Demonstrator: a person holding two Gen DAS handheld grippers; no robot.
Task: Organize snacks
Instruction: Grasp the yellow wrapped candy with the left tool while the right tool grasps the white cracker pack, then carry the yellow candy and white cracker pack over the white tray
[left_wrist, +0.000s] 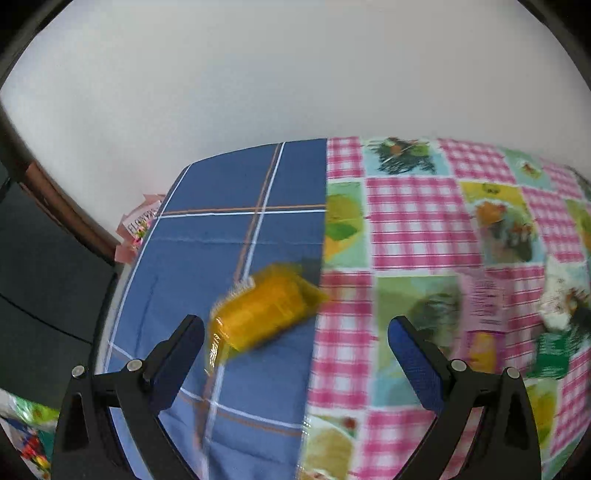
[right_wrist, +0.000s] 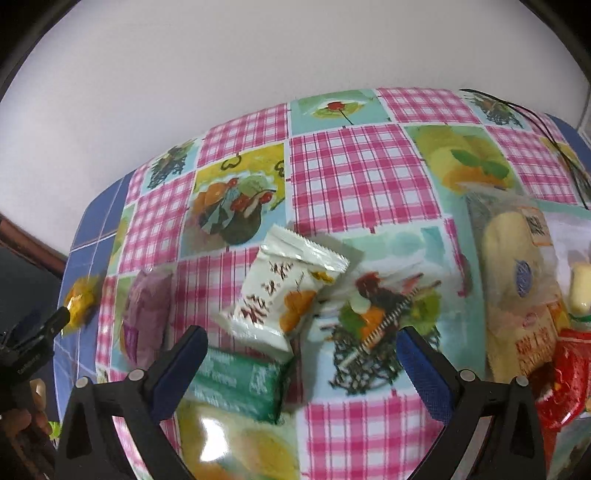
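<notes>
The left gripper (left_wrist: 295, 332) has its jaws spread wide with nothing clamped between them. Just ahead of its left finger (left_wrist: 177, 365) lies a yellow snack packet (left_wrist: 262, 314), blurred by motion, resting on the blue plaid cloth (left_wrist: 229, 184). The packet's long axis runs diagonally, from the near left up toward the far right, where its far end reaches the seam with the pink checked tablecloth (left_wrist: 417, 221). Whether the near end touches the finger is hard to say through the blur; it looks just clear of it.

The right gripper (right_wrist: 301, 350) is also wide open and empty. Between and just beyond its fingers sits a white snack packet (right_wrist: 284, 295) with dark lettering and an orange picture, tilted, its long axis running from near left to far right with a crimped end pointing away. A green packet (right_wrist: 240, 384) lies just beside the right gripper's left finger, partly under the white one's near corner, its long axis roughly across the view. Further left a purple packet (right_wrist: 147, 314) lies lengthwise, pointing away. To the right a pale bread packet (right_wrist: 513, 266) lies lengthwise, with a red packet (right_wrist: 565, 380) at its near end.

At the far left edge of the right wrist view, the left gripper's tip sits by the yellow packet.
</notes>
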